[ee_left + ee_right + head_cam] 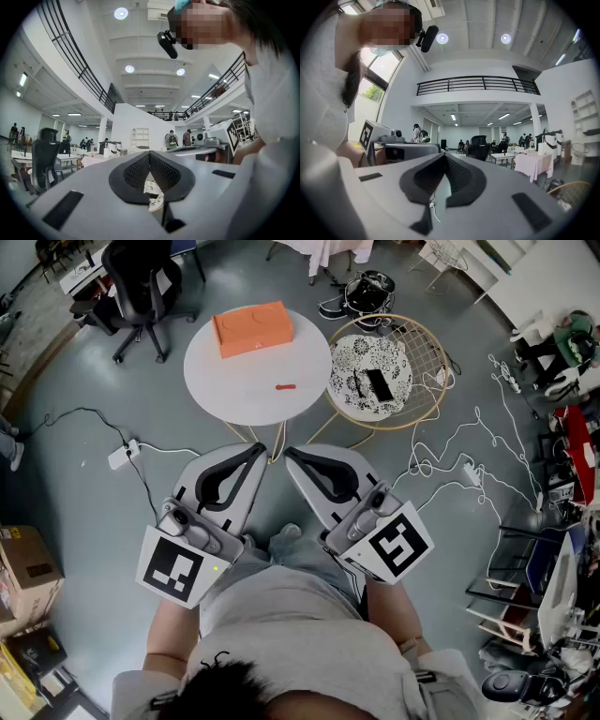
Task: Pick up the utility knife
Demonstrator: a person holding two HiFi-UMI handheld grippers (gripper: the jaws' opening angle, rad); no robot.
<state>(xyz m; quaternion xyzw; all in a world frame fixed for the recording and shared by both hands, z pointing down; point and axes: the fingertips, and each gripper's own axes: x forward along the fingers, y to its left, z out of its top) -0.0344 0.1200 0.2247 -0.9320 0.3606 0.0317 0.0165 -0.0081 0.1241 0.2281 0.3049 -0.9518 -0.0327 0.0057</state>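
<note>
Round table [208, 381]: sits just ahead of both claws.
Left gripper [265, 448]: clenched tip to tip, nothing inside.
Right gripper [288, 452]: clenched too, empty, beside the left.
Orange box [252, 328]: far side of the table.
Utility knife [285, 386]: on the table, well beyond both tips.

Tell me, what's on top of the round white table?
An orange box and a small orange knife lie apart on the table. Anything under the box or inside it is hidden.
</note>
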